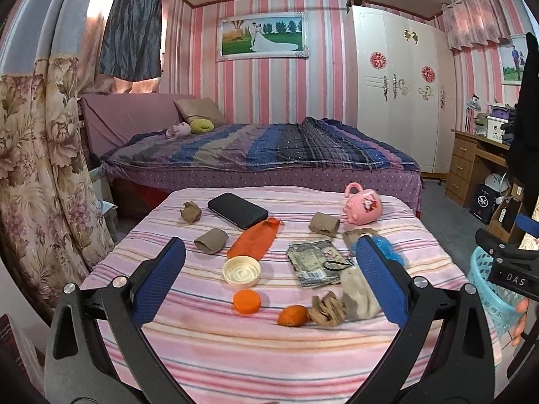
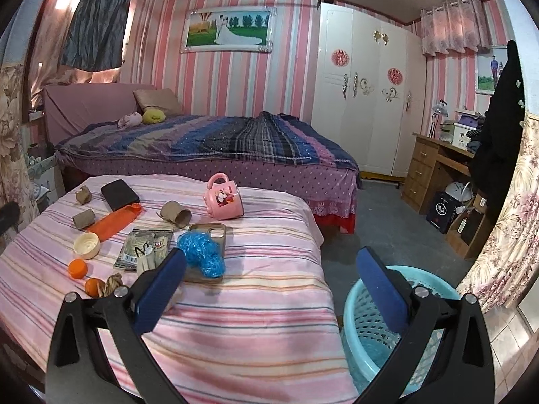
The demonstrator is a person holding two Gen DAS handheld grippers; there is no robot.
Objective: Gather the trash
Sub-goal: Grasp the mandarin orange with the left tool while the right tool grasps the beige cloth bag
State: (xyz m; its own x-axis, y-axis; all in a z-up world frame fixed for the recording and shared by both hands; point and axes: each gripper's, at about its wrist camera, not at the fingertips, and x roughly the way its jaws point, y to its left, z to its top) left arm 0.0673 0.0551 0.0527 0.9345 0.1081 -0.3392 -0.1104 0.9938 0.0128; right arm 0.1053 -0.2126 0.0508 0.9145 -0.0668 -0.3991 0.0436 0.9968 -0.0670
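Your left gripper (image 1: 269, 269) and right gripper (image 2: 269, 279) both have fingers spread, holding nothing; the basket (image 2: 370, 336) stands right of the table (image 2: 235, 320).

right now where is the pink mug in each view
Left wrist: the pink mug lies tipped at the far right of the striped table, upper right of centre.
Right wrist: pink mug at the table's far edge, left of centre.
Shared landmark: the cardboard tube just left of it.
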